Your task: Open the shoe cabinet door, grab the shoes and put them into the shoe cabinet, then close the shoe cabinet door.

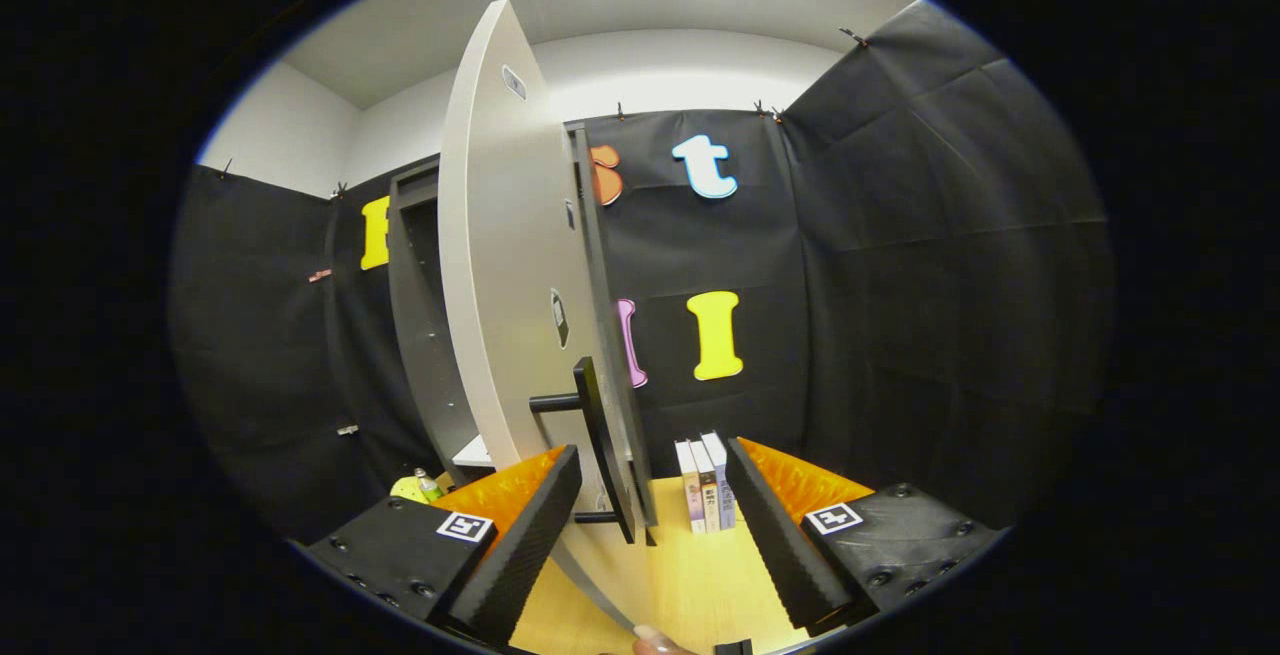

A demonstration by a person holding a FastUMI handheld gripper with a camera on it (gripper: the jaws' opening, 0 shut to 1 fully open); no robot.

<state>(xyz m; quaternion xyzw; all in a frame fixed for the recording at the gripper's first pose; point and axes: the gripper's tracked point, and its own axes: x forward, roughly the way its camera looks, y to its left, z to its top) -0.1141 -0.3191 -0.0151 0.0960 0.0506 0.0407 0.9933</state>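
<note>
In the gripper view, the gripper [655,525] has its jaws spread wide apart, and they pinch nothing. The shoe cabinet door [505,265] stands swung out, edge-on, and its lower edge reaches down into the gap between the two fingers. The door is pale and tall. A dark bar handle [600,450] sticks out from the door on two short pegs, and it sits between the fingers, closer to the left one, but neither finger touches it. Behind the door, to its left, is the dark shoe cabinet [425,325], standing open, with a pale shelf [473,453] low down inside it. Three books [705,485] stand upright, side by side, just beyond the right finger, on the light wooden worktop [690,575]. A small yellow-green thing [415,487] lies near the foot of the cabinet, past the left finger; it is too small to tell what it is. A fingertip of a person's hand [655,641] peeks in just below the fingers.
</note>
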